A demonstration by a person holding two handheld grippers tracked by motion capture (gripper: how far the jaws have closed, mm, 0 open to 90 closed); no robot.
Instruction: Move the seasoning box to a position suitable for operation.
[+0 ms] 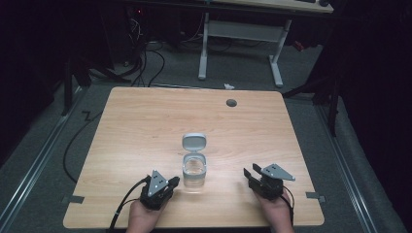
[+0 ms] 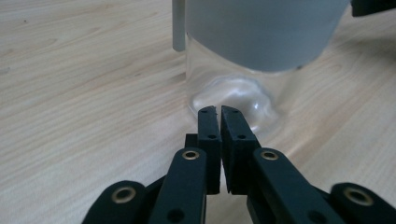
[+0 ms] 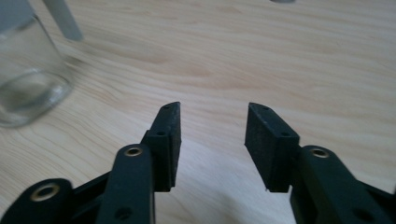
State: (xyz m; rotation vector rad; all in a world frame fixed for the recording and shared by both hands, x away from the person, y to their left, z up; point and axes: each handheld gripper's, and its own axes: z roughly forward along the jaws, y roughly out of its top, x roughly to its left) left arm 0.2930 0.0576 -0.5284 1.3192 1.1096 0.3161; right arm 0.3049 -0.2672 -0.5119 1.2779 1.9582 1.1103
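A clear glass jar [image 1: 194, 174] with a grey collar and its grey flip lid [image 1: 194, 141] standing open sits at the front middle of the wooden table [image 1: 145, 126]. My left gripper [image 1: 173, 182] is shut with nothing in it, its tips right beside the jar's lower left side. In the left gripper view the jar [image 2: 233, 88] looms just past the gripper [image 2: 218, 110], whose jaws are pressed together. My right gripper [image 1: 247, 174] rests on the table to the right of the jar, open and empty. In the right gripper view that gripper [image 3: 212, 109] points over bare wood, the jar [image 3: 25, 84] off to its left.
A round grey cable port [image 1: 231, 103] is set into the table's far right part. A white-legged desk [image 1: 240, 43] and floor cables [image 1: 145, 63] lie beyond the far edge. Metal floor rails [image 1: 29, 165] run along both sides.
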